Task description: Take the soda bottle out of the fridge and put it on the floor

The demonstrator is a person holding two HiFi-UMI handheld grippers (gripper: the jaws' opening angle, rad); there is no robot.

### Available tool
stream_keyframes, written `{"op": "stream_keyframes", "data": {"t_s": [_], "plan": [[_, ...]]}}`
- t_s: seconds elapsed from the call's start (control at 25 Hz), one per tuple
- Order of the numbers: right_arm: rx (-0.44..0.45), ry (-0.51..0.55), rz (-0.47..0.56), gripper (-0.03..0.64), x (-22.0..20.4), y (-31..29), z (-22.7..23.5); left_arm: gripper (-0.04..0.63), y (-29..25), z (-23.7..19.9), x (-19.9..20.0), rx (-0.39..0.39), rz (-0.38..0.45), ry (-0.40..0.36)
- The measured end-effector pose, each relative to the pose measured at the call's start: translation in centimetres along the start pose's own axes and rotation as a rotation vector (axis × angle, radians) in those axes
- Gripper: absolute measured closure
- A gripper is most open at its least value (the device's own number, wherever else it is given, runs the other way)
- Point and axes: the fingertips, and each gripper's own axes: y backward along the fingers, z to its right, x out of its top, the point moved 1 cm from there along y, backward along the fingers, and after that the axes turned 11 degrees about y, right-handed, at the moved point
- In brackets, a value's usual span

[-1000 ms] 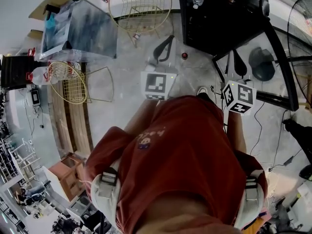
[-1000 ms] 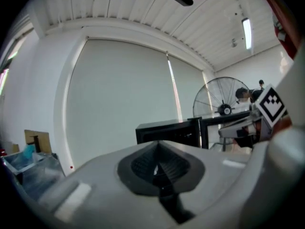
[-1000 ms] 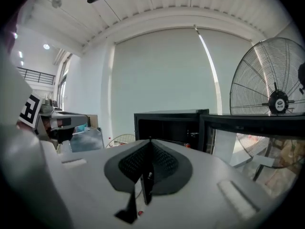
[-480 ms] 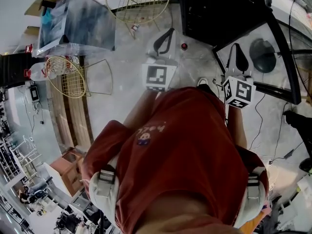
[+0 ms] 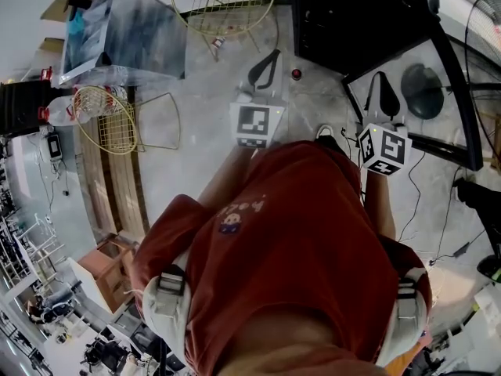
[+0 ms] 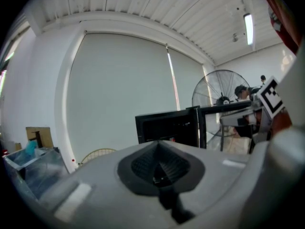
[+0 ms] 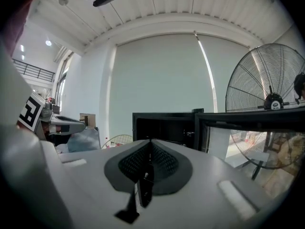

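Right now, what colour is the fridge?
Black; the fridge shows best in the head view.

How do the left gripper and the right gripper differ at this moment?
In the head view the left gripper reaches over bare floor beside the fridge; the right gripper shows against the open fridge door. The left gripper's marker cube faces the camera flat; the right gripper's marker cube is turned, showing two faces. Both have their jaws together, hold nothing and point toward the fridge.

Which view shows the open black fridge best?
The right gripper view: the fridge faces the camera, door swung open. The left gripper view shows it darker and blurrier; the head view sees it only from above.
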Motion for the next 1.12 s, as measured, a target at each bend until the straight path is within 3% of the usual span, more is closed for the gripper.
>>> {"op": "stream_keyframes", "data": {"t_s": [0.36, 1.12], "plan": [[0.012, -0.015, -0.004, 0.615, -0.1, 0.1, -0.3, 0.595, -0.2, 0.2, -1.0, -0.006, -0.057, 0.002], [0.021, -0.024, -0.022, 0.615, -1.1, -0.6, 0.0, 0.595, -1.0, 0.2, -1.9, -0.008, -0.089, 0.002]]}}
